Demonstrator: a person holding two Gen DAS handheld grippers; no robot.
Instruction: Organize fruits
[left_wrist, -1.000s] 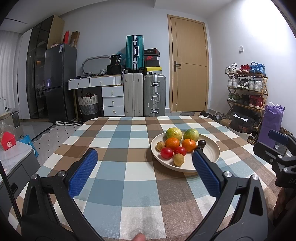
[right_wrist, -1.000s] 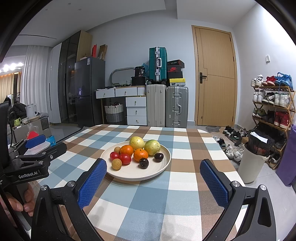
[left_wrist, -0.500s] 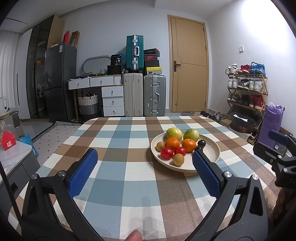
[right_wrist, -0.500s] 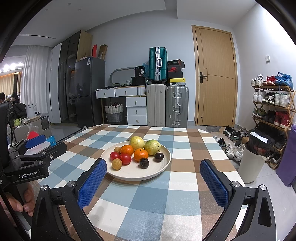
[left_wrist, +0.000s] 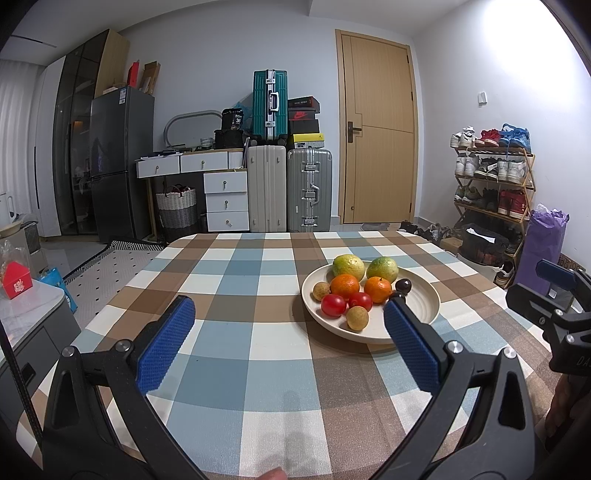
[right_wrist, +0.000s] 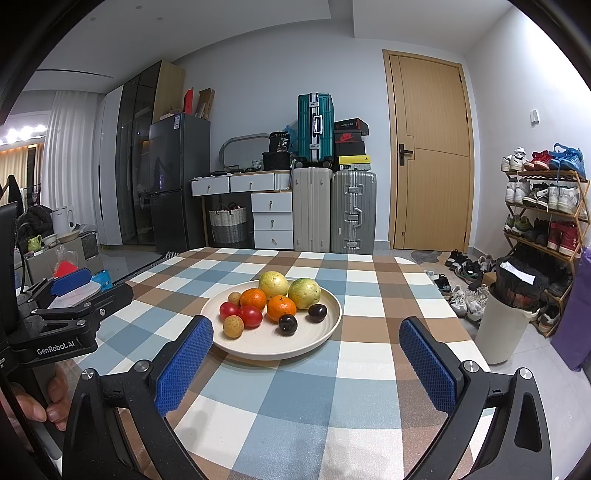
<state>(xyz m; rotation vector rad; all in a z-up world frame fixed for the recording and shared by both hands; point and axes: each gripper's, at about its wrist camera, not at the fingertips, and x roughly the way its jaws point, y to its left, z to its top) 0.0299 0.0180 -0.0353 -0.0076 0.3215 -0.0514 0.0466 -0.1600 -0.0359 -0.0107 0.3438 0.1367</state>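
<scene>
Checkered tablecloth (left_wrist: 236, 295) covers table before us; suitcases (left_wrist: 288, 192) and wooden door (left_wrist: 376, 147) behind, shoe rack (right_wrist: 543, 218) at right wall. Cream plate (right_wrist: 317, 339) sits mid-table, holding all fruit: two green-yellow citrus (right_wrist: 273, 283) at back, two oranges (right_wrist: 281, 308), two red tomatoes (right_wrist: 251, 316), two dark plums (right_wrist: 317, 312), two tan longans (right_wrist: 233, 326). Our left gripper (left_wrist: 284, 332) hovers above cloth, fingers wide apart, nothing between. Our right gripper (right_wrist: 306, 354) likewise spread, empty, plate just ahead.
</scene>
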